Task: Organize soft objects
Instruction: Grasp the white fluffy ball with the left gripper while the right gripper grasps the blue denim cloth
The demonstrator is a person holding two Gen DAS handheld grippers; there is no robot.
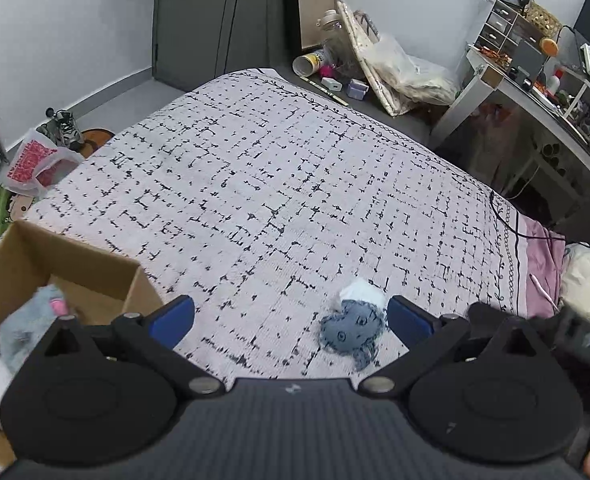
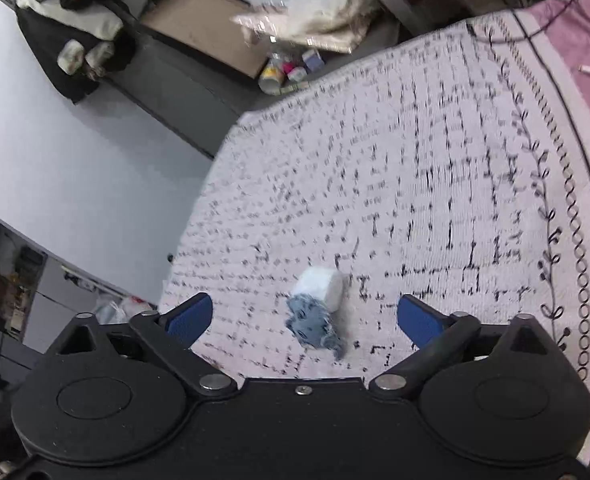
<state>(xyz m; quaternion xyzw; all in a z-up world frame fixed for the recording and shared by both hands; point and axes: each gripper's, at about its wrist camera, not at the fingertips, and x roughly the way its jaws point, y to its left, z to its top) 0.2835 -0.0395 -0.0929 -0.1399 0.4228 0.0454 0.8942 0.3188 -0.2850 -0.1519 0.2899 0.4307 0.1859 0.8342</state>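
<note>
A small grey-blue doll (image 1: 353, 330) with a white cap lies on the patterned bedspread (image 1: 279, 184). My left gripper (image 1: 291, 318) is open above the bed, and the doll lies just inside its right blue pad. In the right wrist view the same doll (image 2: 317, 312) lies between the blue fingers of my right gripper (image 2: 305, 320), whose pads stand well apart from it. At the left sits a cardboard box (image 1: 75, 264) with a grey and pink soft toy (image 1: 31, 320) and something white inside. The right gripper's black body (image 1: 575, 336) shows at the left view's right edge.
A pink sheet (image 1: 543, 248) and a pale bundle lie at the bed's right edge. Beyond the bed are a cluttered desk (image 1: 535, 92), plastic bags and bottles on the floor (image 1: 355, 68), a dark wardrobe (image 1: 215, 20) and a red-print bag (image 1: 35, 164).
</note>
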